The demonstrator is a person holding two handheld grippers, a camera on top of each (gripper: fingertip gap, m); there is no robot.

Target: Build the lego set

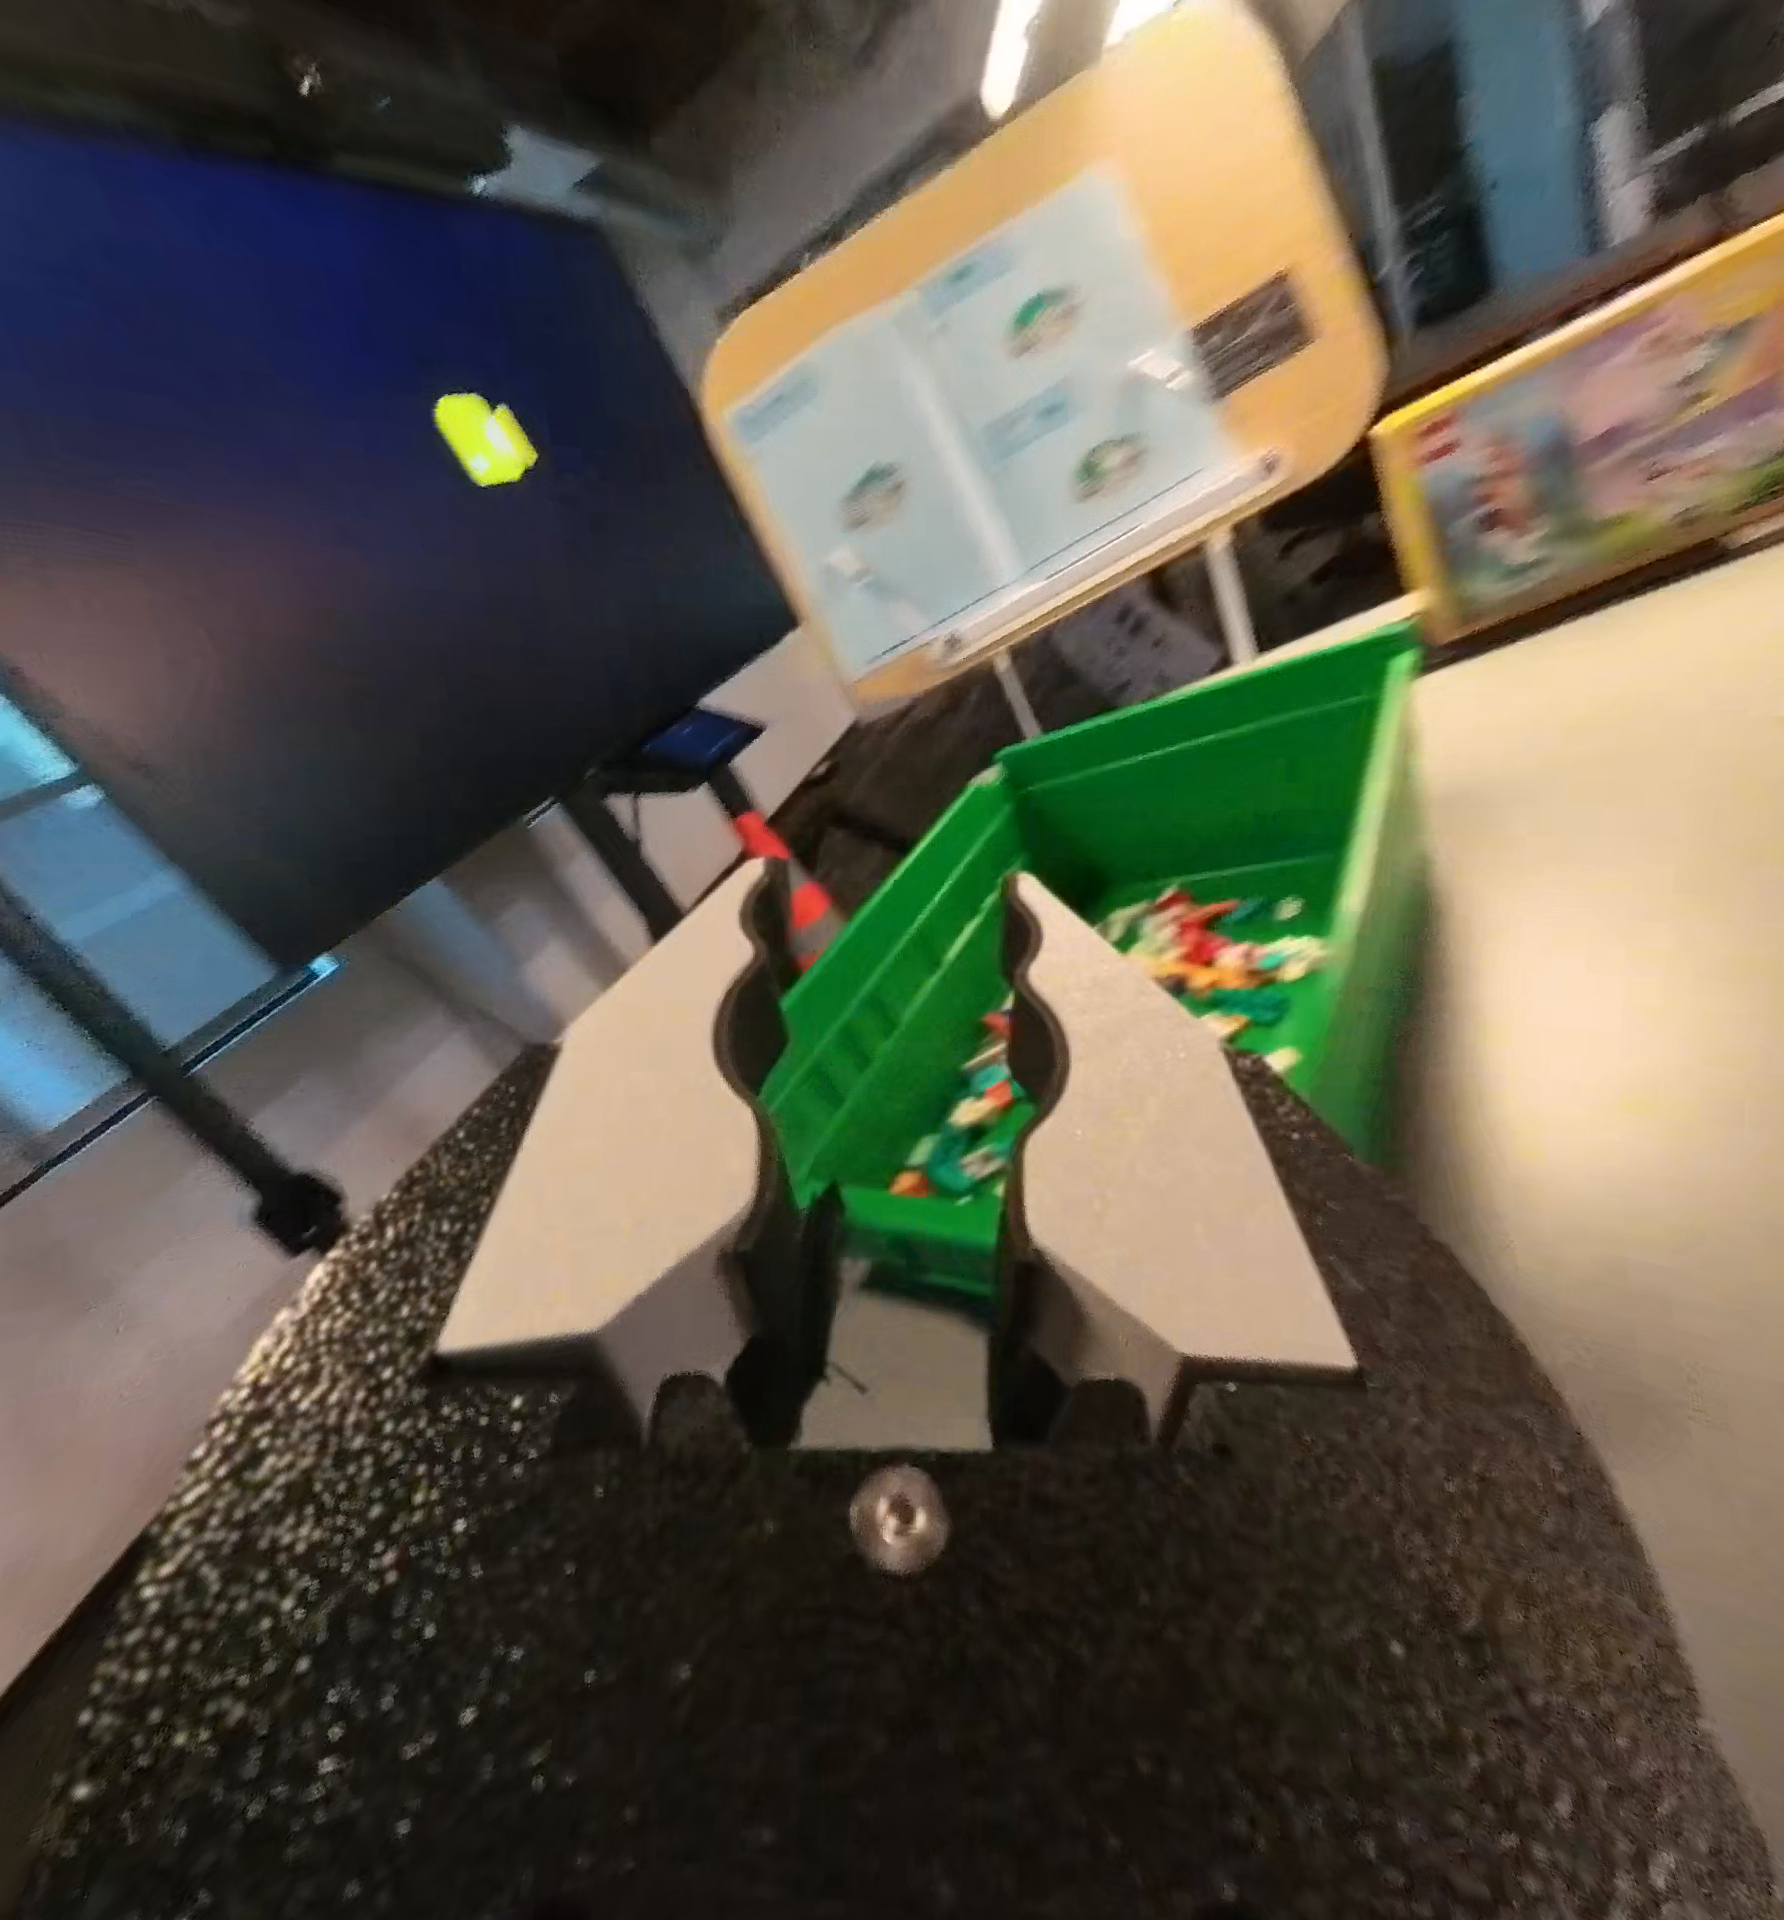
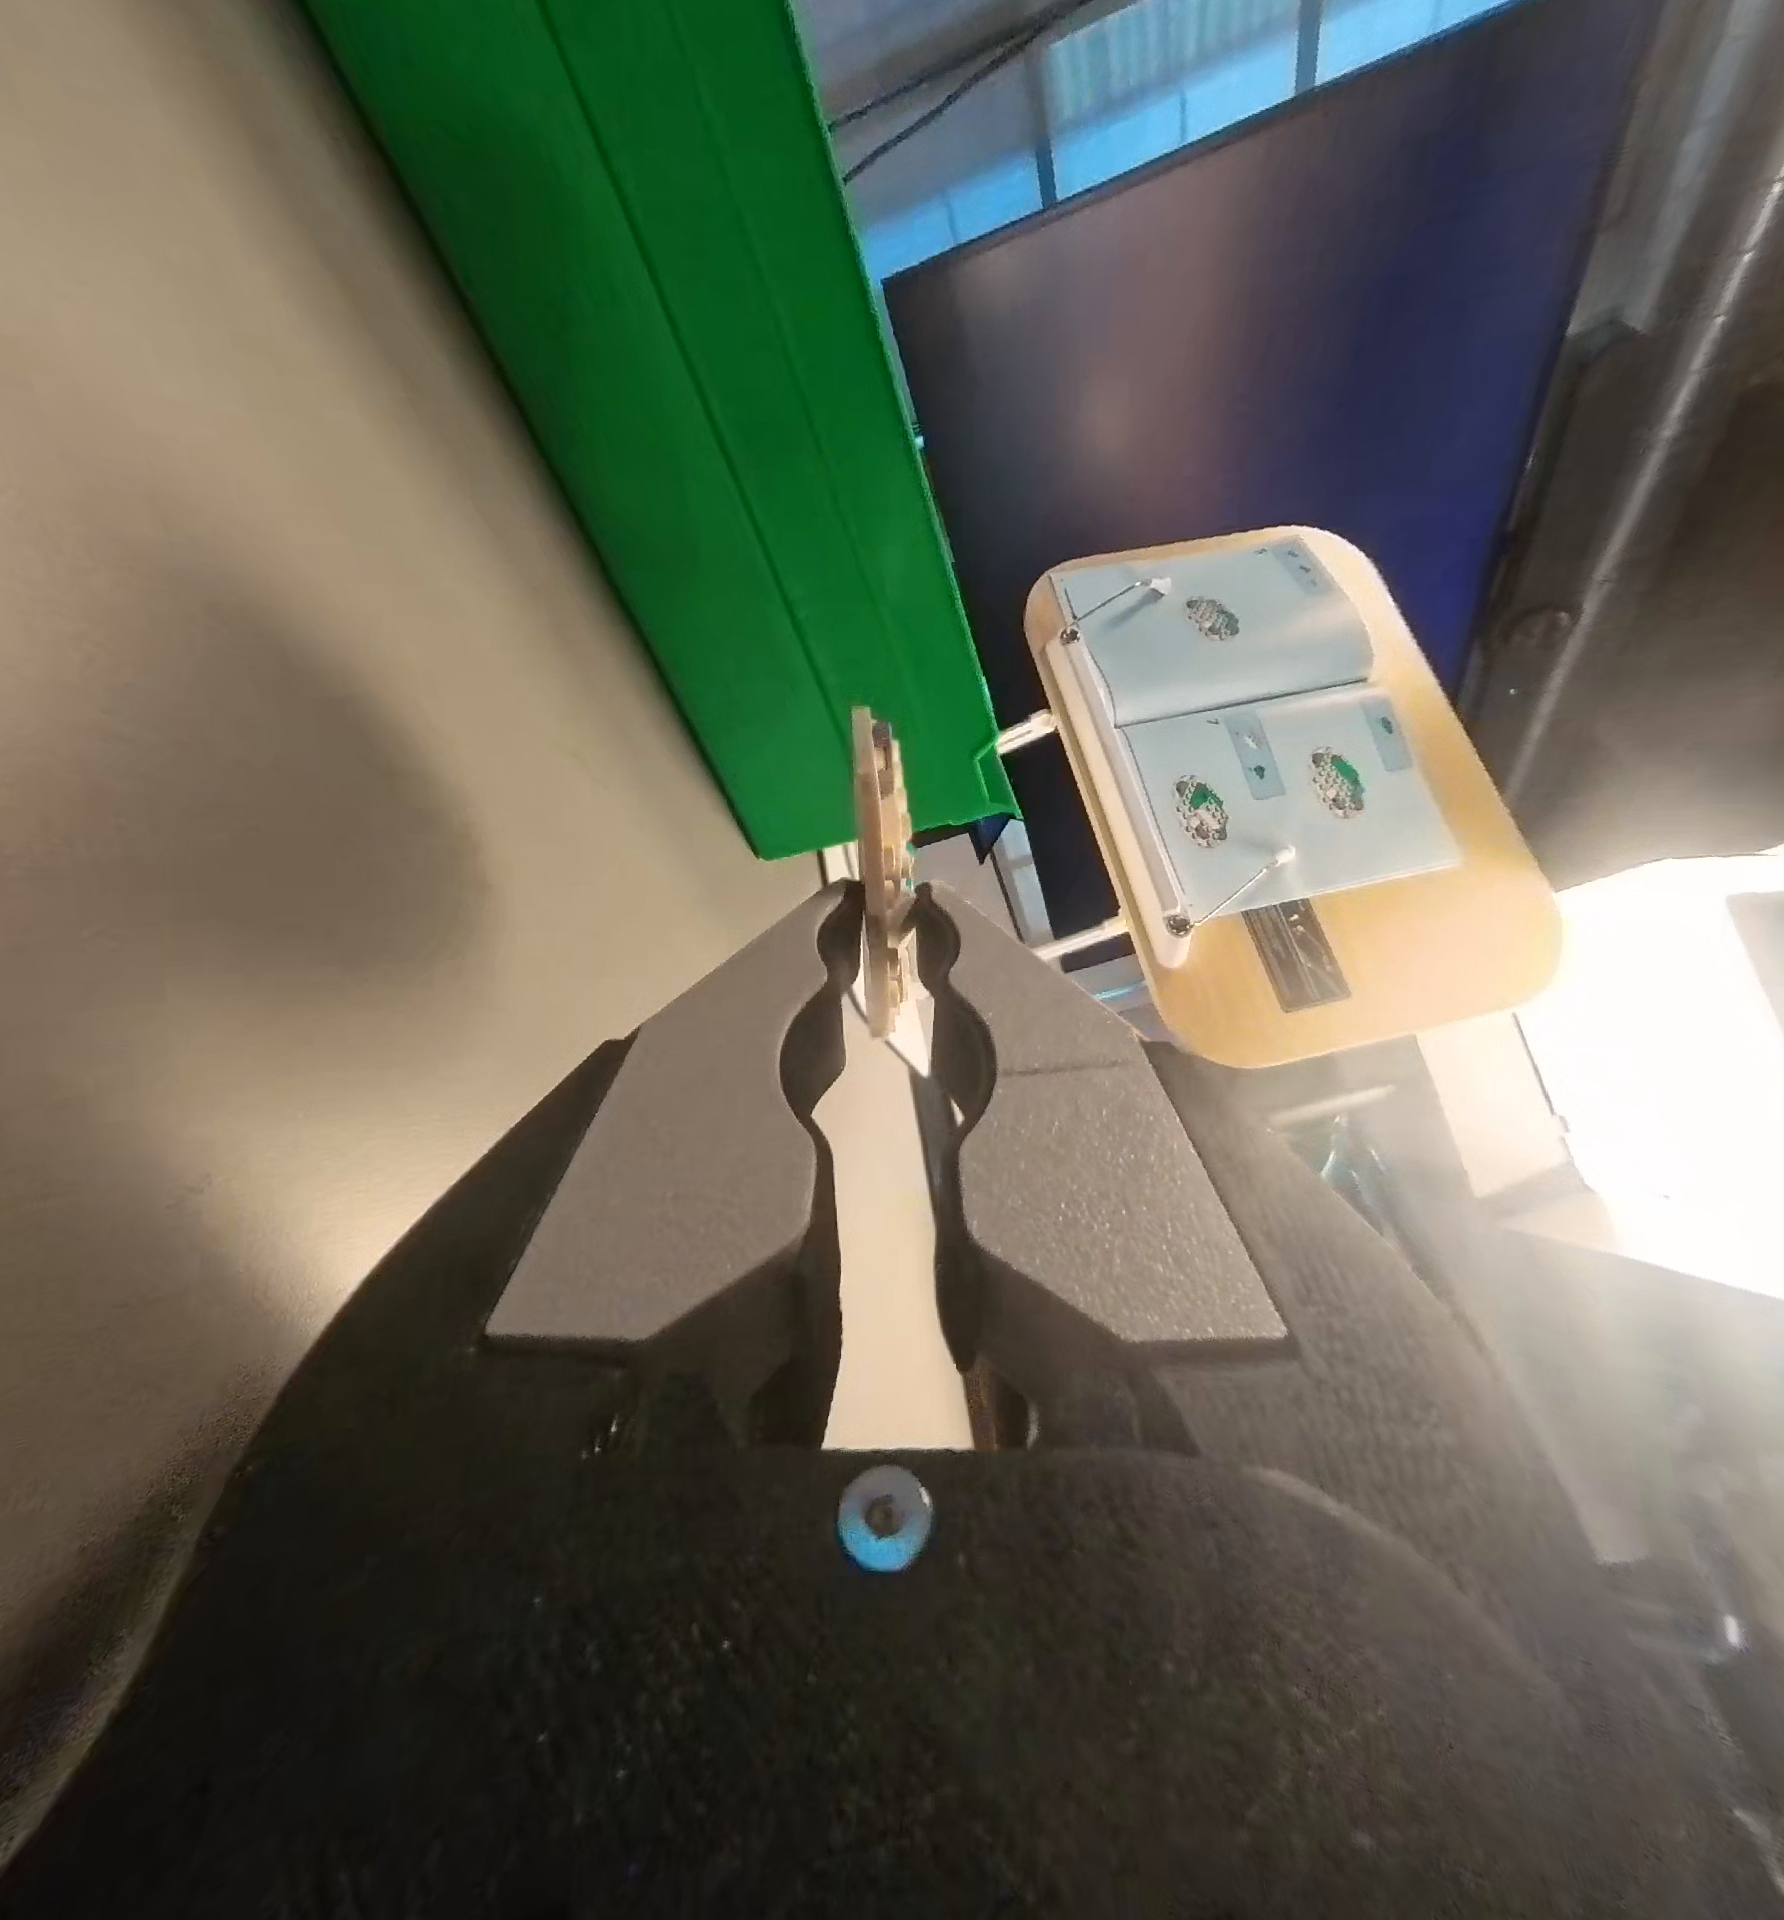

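Note:
A green bin (image 1: 1376, 831) stands on the pale table and holds several loose coloured lego pieces (image 1: 1220, 945). My left gripper (image 1: 888, 883) is open and empty, its tips at the bin's near left wall. My right gripper (image 2: 883, 904) is shut on a flat tan lego plate assembly (image 2: 152, 831), seen edge-on, held above the table beside the bin's outer wall (image 2: 659, 416). An open instruction booklet (image 2: 1272, 748) rests on a wooden stand, which also shows in the left wrist view (image 1: 1023, 416).
A large dark screen (image 1: 244, 520) stands behind the table at the left. The lego set box (image 1: 1615, 447) sits at the back right. An orange cone (image 1: 805, 904) stands beyond the table edge. Pale tabletop (image 1: 1594, 1039) lies right of the bin. The gap from one gripper's tips to the other's is roughly 30 cm.

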